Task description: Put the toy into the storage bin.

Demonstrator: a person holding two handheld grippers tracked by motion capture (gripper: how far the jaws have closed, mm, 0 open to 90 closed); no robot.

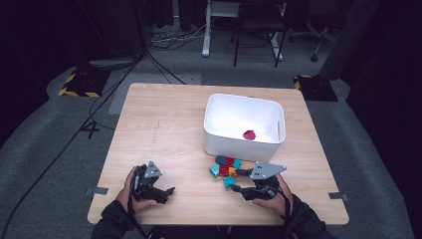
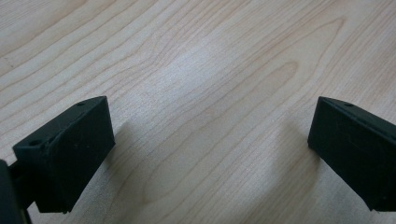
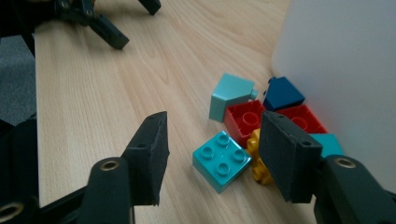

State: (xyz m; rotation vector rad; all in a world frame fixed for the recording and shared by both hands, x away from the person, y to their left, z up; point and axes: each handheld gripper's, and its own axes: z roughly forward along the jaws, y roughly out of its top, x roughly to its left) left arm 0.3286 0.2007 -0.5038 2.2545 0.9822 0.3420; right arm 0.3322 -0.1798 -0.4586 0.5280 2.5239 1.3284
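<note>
two parted jaws of right gripper (image 3: 212, 158) straddle teal brick (image 3: 221, 159); centre pads, then close squarely; left gripper (image 2: 210, 154) open, idle

In the right gripper view, the white bin (image 3: 341, 70) is cut off by the top and right edges, so its rim and inside are not seen. The yellow piece (image 3: 258, 161) is partly covered by the teal four-stud brick (image 3: 222, 160) and by the right-hand jaw, and its shape cannot be made out. A second teal brick (image 3: 329, 143) is mostly hidden behind that jaw. From above, the bricks (image 1: 227, 167) near the table's front edge are too small to be counted. The maroon object (image 1: 249, 134) in the bin cannot be identified.
</note>
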